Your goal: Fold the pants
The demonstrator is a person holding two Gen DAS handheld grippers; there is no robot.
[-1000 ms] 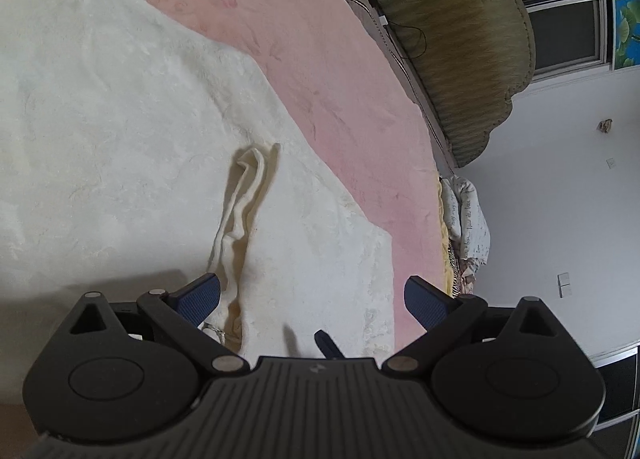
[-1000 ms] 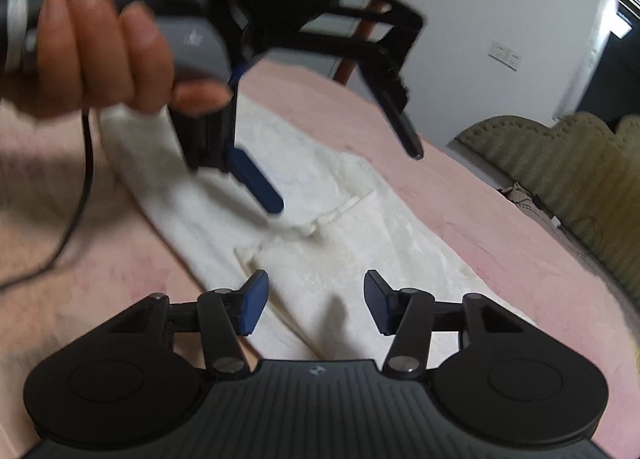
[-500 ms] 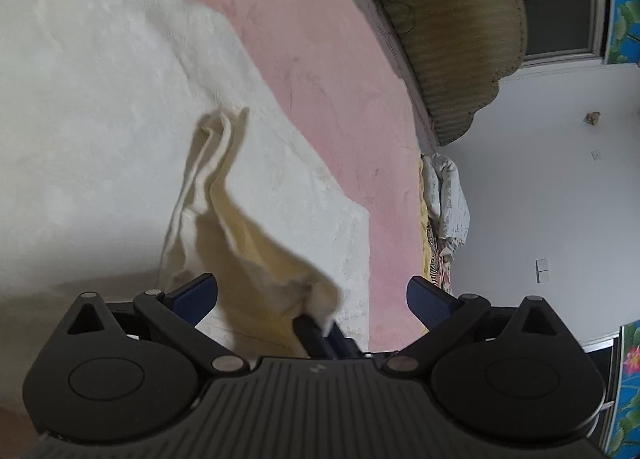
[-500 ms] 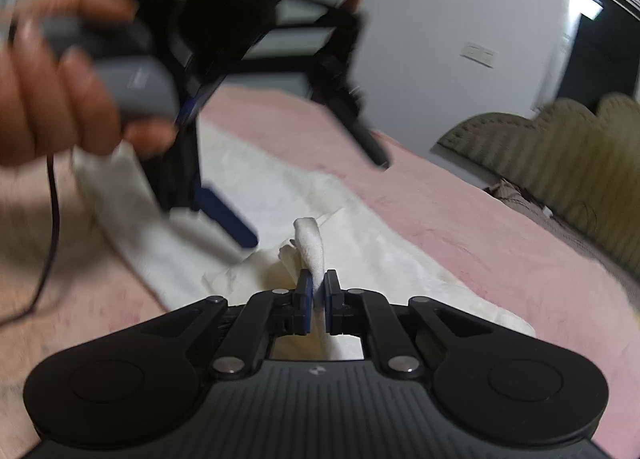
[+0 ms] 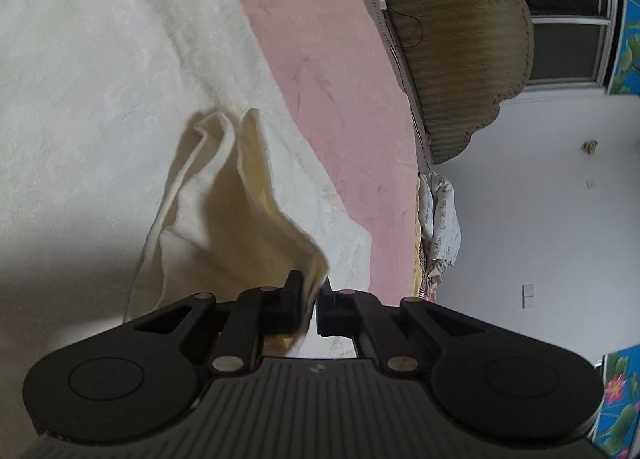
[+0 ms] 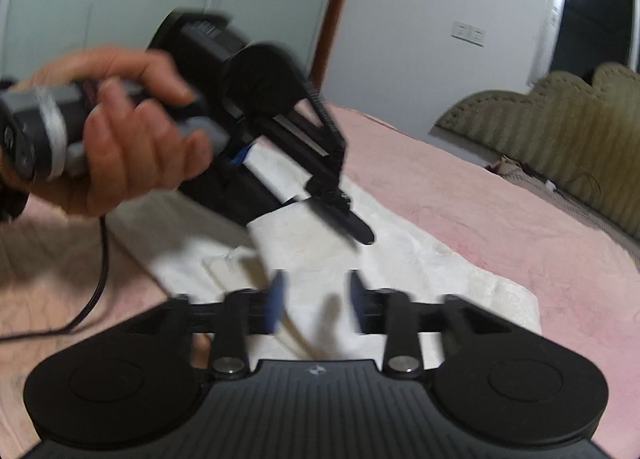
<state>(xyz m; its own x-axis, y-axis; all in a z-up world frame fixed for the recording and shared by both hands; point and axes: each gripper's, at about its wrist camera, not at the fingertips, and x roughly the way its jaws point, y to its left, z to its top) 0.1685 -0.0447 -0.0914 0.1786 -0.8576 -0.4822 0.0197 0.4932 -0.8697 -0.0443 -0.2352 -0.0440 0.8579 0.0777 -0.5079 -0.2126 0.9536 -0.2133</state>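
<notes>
The cream-white pants [image 5: 100, 71] lie spread on a pink bed [image 5: 340, 91]. My left gripper [image 5: 309, 295] is shut on a raised fold of the pants' edge [image 5: 240, 219], lifting it off the rest. In the right wrist view the pants [image 6: 420, 259] lie under my right gripper [image 6: 316, 299], which is open and empty just above the cloth. The left gripper [image 6: 344, 219], held by a hand [image 6: 132, 131], shows there above the pants, pinching the cloth.
An olive padded headboard [image 5: 460, 51] runs along the bed's far side, also in the right wrist view [image 6: 560, 127]. A patterned bundle [image 5: 438, 215] lies at the bed's edge. A black cable [image 6: 96, 291] trails from the left gripper over the bed.
My left gripper closed on the pants' fold that the right gripper had lifted. My right gripper let go of it and opened, dropping lower over the cloth.
</notes>
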